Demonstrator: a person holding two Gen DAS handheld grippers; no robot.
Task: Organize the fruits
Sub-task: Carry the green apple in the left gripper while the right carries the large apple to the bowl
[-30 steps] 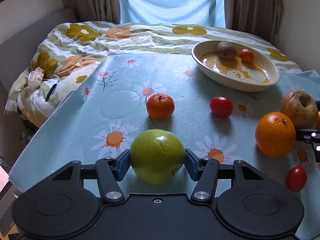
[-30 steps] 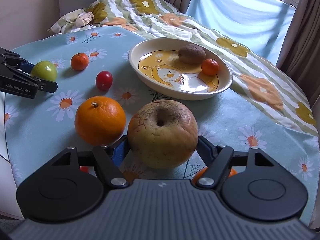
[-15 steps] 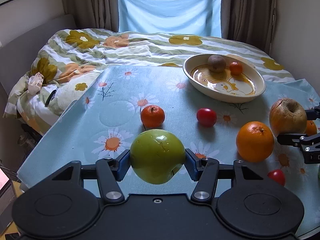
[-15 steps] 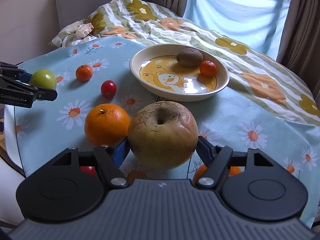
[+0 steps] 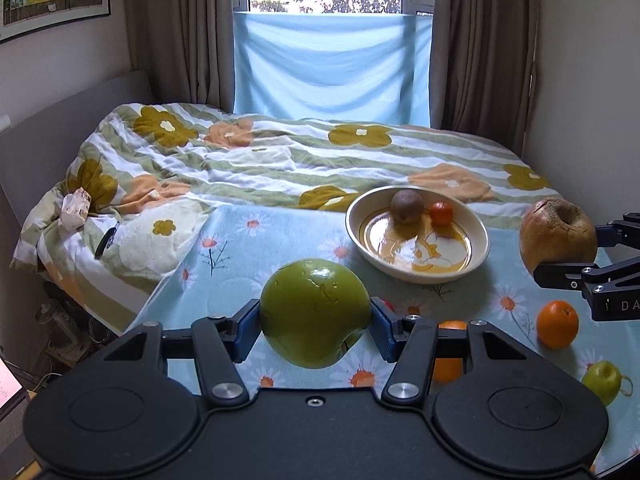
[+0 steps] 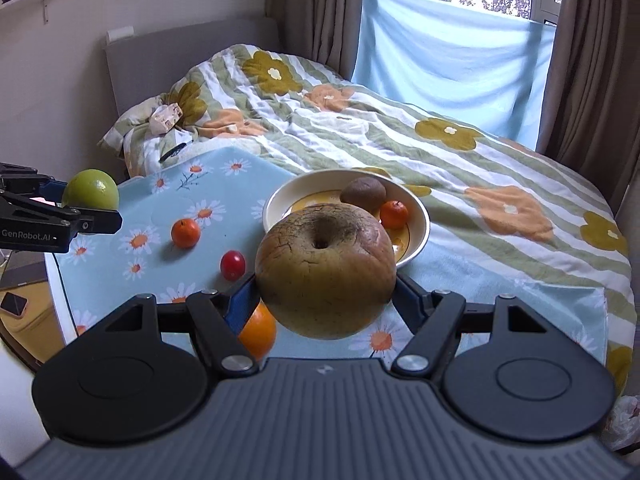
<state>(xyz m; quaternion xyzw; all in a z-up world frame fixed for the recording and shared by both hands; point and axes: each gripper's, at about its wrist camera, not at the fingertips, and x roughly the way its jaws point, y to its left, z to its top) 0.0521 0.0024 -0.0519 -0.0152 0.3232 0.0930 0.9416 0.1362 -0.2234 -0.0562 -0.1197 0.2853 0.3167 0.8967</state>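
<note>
My left gripper (image 5: 315, 318) is shut on a green apple (image 5: 315, 312) and holds it above the table. My right gripper (image 6: 325, 294) is shut on a wrinkled brown apple (image 6: 325, 270), also held in the air; it also shows in the left wrist view (image 5: 558, 236). The cream bowl (image 5: 416, 270) with a bear print holds a kiwi (image 5: 407, 206) and a small tangerine (image 5: 441, 213). It stands ahead of both grippers. On the cloth lie a tangerine (image 6: 185, 233), a red tomato (image 6: 233, 265) and an orange (image 6: 258, 334).
The table has a blue daisy cloth (image 5: 240, 256). A small green fruit (image 5: 604, 378) and an orange (image 5: 557, 324) lie at its right side. A bed with a flowered quilt (image 5: 280, 160) runs behind the table. A phone (image 6: 14, 304) lies low at the left.
Both grippers have risen with their apples, from near the cloth to well above it. The bowl now sits lower and farther in both views.
</note>
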